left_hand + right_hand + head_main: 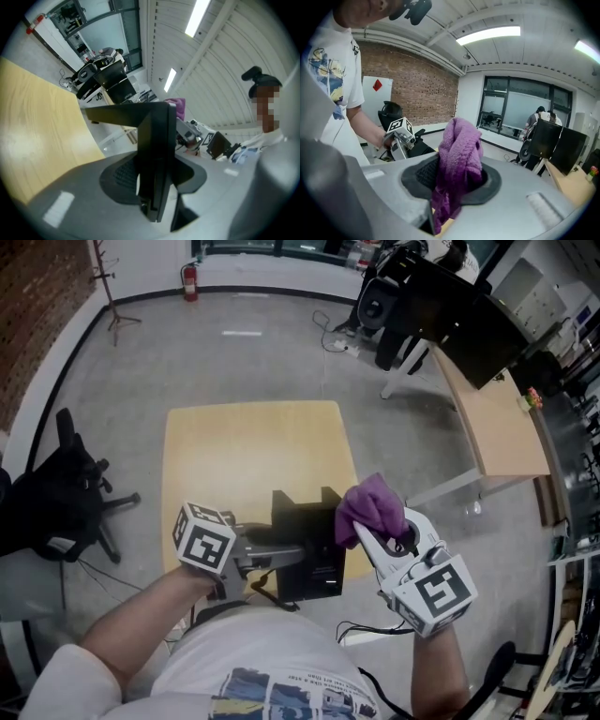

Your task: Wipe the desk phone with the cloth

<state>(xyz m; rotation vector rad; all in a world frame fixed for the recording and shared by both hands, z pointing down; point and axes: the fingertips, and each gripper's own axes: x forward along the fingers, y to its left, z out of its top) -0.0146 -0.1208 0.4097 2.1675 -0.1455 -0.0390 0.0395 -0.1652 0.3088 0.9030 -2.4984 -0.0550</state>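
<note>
- The black desk phone (317, 563) is at the near edge of the light wood surface (244, 446), its long axis running away from the person.
- The left hand-held gripper (286, 557) comes in from the left and pinches the phone's thin black panel.
- The right hand-held gripper (375, 531) clamps a bunched purple cloth (373, 505) over the phone's right edge.

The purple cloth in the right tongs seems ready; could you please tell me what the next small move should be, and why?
Probably ease the right tongs across so the purple cloth meets the desk phone. In the head view the cloth is clamped and sits just beside the phone's upper right edge, while the left tongs grip the phone.
</note>
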